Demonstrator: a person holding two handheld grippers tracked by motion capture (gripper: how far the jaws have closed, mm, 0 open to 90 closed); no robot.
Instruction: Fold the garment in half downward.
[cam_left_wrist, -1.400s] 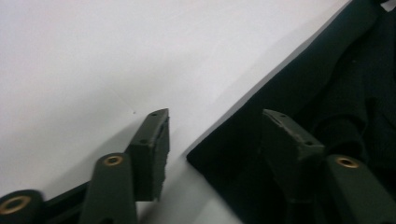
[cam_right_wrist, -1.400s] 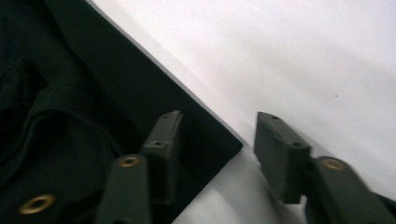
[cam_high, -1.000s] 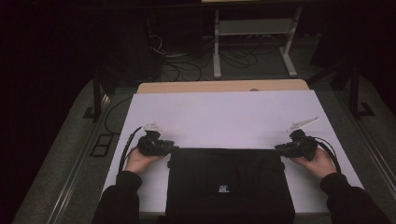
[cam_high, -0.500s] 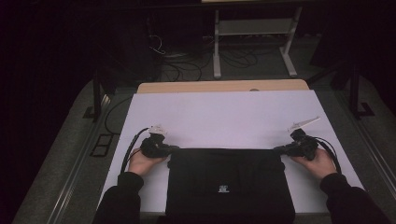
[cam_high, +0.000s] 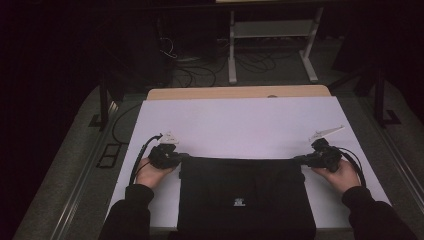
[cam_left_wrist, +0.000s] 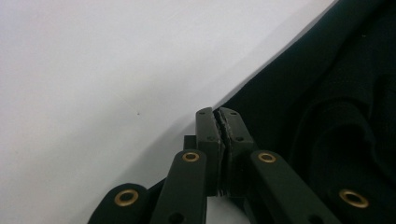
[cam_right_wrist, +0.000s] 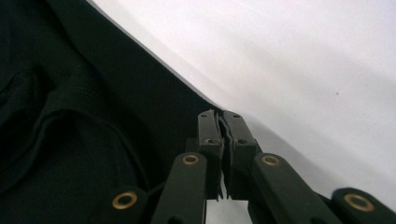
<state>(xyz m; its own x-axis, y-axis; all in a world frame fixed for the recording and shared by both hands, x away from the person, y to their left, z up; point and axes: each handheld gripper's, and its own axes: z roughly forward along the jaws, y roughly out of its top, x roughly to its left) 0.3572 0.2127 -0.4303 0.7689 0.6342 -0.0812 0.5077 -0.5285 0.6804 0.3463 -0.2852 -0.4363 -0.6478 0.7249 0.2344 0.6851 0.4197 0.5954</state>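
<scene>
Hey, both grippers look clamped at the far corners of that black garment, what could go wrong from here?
1. The left gripper and right gripper each pinch only the very edge of the black garment, so the cloth may slip out once lifted or pulled.
2. The garment's near edge hangs over the front of the white table; a pull towards the person might drag it off.
3. Uneven pulling could bunch the folds seen near the jaws instead of flattening them.

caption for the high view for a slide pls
Two hand-held grippers, left gripper and right gripper, pinch the far corners of a folded black fabric garment on a white-covered table.
</scene>
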